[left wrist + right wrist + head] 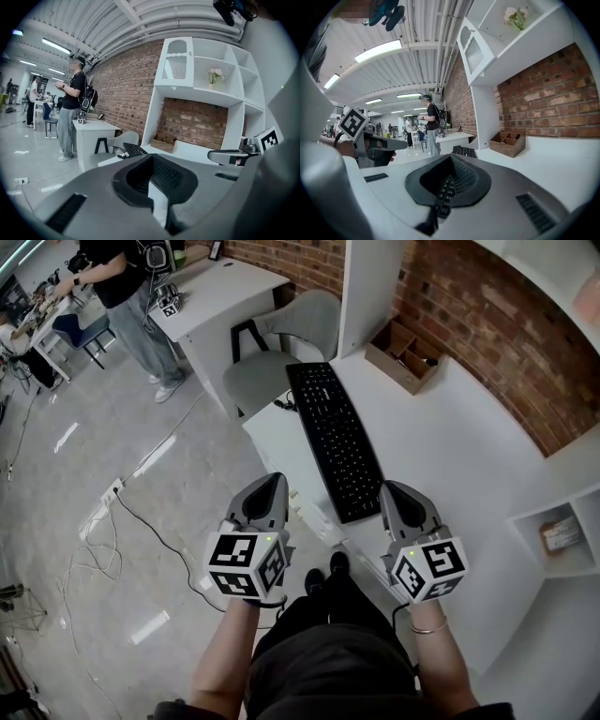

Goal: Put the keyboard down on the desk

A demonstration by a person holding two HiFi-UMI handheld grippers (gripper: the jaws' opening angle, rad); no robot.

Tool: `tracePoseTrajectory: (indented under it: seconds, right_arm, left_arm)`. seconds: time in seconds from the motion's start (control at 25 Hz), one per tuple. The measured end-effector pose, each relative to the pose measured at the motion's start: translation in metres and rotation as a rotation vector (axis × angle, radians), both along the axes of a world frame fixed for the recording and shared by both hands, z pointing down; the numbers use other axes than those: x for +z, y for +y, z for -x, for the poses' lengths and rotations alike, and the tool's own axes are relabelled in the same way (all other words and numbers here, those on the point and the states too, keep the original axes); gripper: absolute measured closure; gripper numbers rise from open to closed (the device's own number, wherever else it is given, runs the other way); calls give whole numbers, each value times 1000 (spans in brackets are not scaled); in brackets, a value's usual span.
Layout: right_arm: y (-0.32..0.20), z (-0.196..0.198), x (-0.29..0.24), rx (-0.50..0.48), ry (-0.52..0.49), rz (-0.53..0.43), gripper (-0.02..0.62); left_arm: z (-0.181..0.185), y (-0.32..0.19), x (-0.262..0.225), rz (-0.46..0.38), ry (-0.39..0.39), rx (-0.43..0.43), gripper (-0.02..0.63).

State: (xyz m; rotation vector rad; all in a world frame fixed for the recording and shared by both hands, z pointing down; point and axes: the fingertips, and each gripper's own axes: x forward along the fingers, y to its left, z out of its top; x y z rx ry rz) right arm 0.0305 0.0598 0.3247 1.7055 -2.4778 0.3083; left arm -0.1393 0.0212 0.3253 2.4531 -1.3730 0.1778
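A white desk (450, 427) runs along a brick wall. A black keyboard (335, 439) lies flat on it, lengthwise near the front edge, so the task looks done. The left gripper (270, 486) hangs off the desk edge, jaws together and empty. The right gripper (396, 493), just beside the keyboard's near end, seems closed and empty too.
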Motion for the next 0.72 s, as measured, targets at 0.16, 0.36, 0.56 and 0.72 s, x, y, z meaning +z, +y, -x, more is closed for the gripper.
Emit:
tracePoseTrajectory:
  seconds: [0.16,0.36,0.56,0.72]
  right_arm:
    - [2,-1,-3,-1,-3,-12,591]
    - [-1,0,-2,-10,-7,-11,591]
    - [-10,-3,-1,-16,-15,-12,591]
    - [-18,-7,2,-24,-19,-11,591]
  left_arm:
    - [-1,3,-1,-3,8,-3,598]
    - [-2,4,1,7,22,-10,598]
    - [-6,-2,4,13,30,-11,598]
    - [-10,-10,9,21,33,-9,597]
